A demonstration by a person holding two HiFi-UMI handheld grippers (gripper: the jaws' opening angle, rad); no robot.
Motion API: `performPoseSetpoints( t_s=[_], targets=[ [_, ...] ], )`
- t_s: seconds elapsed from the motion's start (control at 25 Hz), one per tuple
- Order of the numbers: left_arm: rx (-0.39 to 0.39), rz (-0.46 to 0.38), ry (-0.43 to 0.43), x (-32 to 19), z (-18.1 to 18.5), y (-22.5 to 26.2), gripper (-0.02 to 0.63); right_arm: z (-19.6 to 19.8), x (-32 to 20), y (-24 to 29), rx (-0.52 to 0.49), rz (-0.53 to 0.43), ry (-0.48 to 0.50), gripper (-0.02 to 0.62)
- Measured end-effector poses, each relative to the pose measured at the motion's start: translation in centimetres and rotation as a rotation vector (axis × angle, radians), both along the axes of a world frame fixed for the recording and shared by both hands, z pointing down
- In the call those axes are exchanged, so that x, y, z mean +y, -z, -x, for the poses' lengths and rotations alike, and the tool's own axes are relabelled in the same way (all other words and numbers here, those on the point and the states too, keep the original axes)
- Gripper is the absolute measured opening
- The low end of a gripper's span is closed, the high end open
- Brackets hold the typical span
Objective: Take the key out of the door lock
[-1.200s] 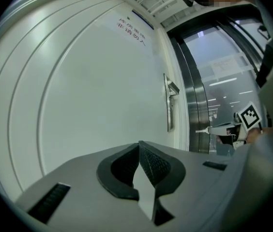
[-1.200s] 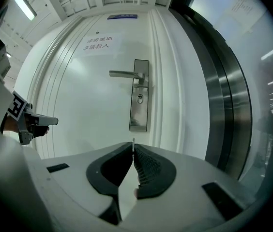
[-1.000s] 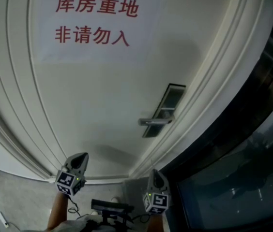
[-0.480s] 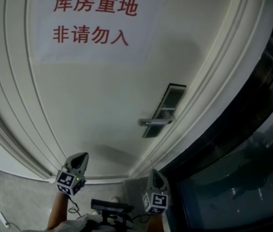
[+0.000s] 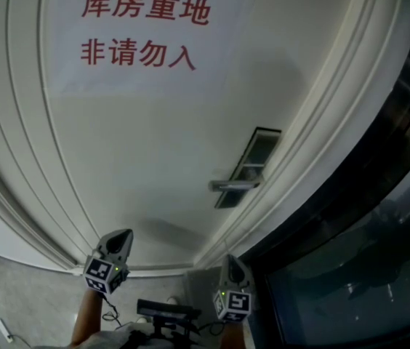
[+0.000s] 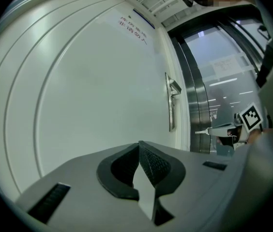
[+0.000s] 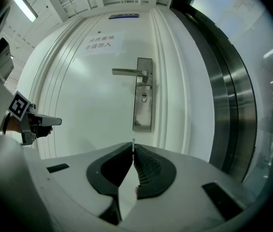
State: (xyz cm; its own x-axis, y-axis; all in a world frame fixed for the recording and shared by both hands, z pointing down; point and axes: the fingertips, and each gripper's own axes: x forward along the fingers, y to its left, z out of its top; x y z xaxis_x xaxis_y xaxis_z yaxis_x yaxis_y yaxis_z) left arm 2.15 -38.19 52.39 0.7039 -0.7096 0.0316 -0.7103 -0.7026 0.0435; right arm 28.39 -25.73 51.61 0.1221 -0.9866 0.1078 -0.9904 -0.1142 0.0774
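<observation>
Left fingers (image 6: 152, 164) and right fingers (image 7: 148, 170) are both pressed together on nothing identifiable. They are well back from the door (image 7: 93, 105) and unmoved in the last second, so the task stands unchanged. The lock (image 7: 143, 97) sits under the handle (image 7: 129, 72) near the door's right edge; any key is too small to see.

Silver lock (image 7: 143, 112) upright mid-frame, lever (image 7: 129, 72) pointing left, keyhole (image 7: 144, 97) beneath. A thin pale sliver (image 7: 133, 142) sits pinched in the right gripper (image 7: 133, 149); key or not, unclear.

The head view is dim; a soft shadow lies on the door (image 5: 154, 137) toward 1 o'clock. Gripper views are brighter, fisheye-bent, black-cornered; a lamp (image 7: 26, 7) shines at 11 o'clock in the right one.
</observation>
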Motion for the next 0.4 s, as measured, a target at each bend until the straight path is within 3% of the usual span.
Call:
performPoseSetpoints(
  t_s=[0.4],
  targets=[
    [0.003,-0.001,0.002,-0.47,0.21,0.21,0.009,-0.10,-0.52,-0.54,0.016,0.013,0.002,0.020]
  ],
)
